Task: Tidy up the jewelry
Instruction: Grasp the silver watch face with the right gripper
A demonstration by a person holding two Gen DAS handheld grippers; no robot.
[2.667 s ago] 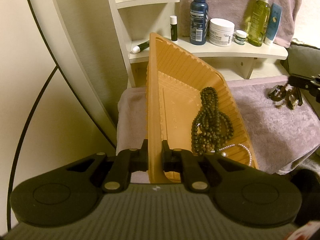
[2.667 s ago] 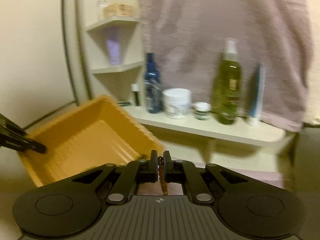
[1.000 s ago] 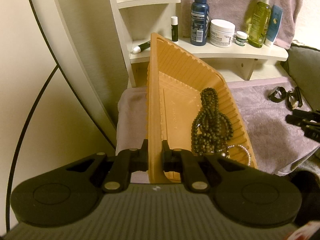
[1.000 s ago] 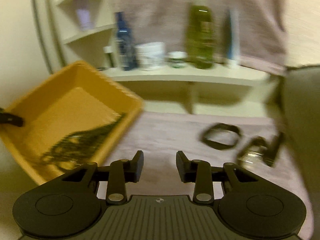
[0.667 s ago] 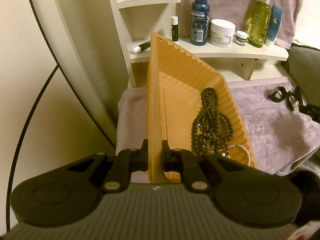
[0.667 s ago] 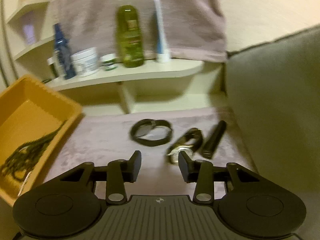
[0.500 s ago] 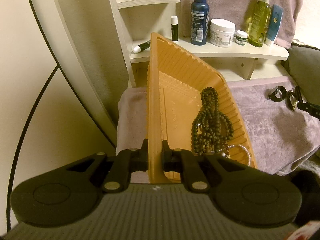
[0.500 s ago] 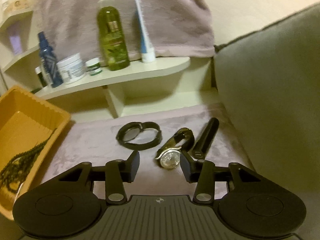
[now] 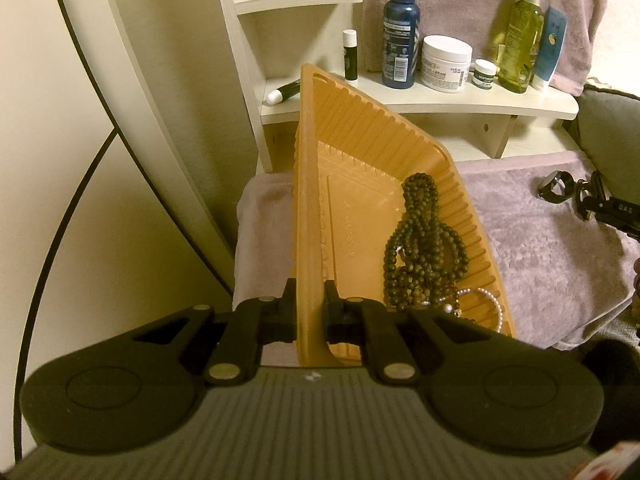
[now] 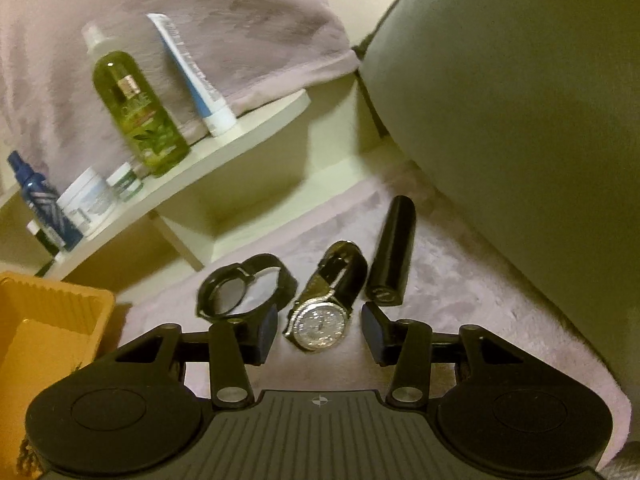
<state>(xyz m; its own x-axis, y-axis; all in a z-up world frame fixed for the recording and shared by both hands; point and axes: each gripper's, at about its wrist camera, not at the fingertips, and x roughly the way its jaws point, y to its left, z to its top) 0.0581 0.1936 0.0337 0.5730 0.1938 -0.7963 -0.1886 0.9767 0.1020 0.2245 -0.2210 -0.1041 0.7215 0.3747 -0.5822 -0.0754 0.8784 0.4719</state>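
Note:
My left gripper (image 9: 311,312) is shut on the near rim of an orange ribbed tray (image 9: 352,148), which is tilted up. Inside it lie a dark bead necklace (image 9: 420,244) and a pearl bracelet (image 9: 486,300). My right gripper (image 10: 320,330) stands open just over the mauve towel (image 10: 460,292), with the silver-faced watch (image 10: 320,322) lying between its fingers, untouched. A black watch (image 10: 244,288) lies left of the silver-faced one and a black tube (image 10: 392,250) to its right. In the left wrist view the right gripper's fingers (image 9: 616,214) show at the far right.
A white shelf (image 9: 440,100) behind holds bottles, a cream jar and lip balms. A grey cushion (image 10: 520,92) rises close on the right of the watches. A towel hangs behind the shelf. The tray's corner (image 10: 52,300) sits at the left.
My right gripper has swung right from the tray, rolled, and sunk over the watches, so the silver-faced watch now lies between its fingers. The left gripper and tray have kept still.

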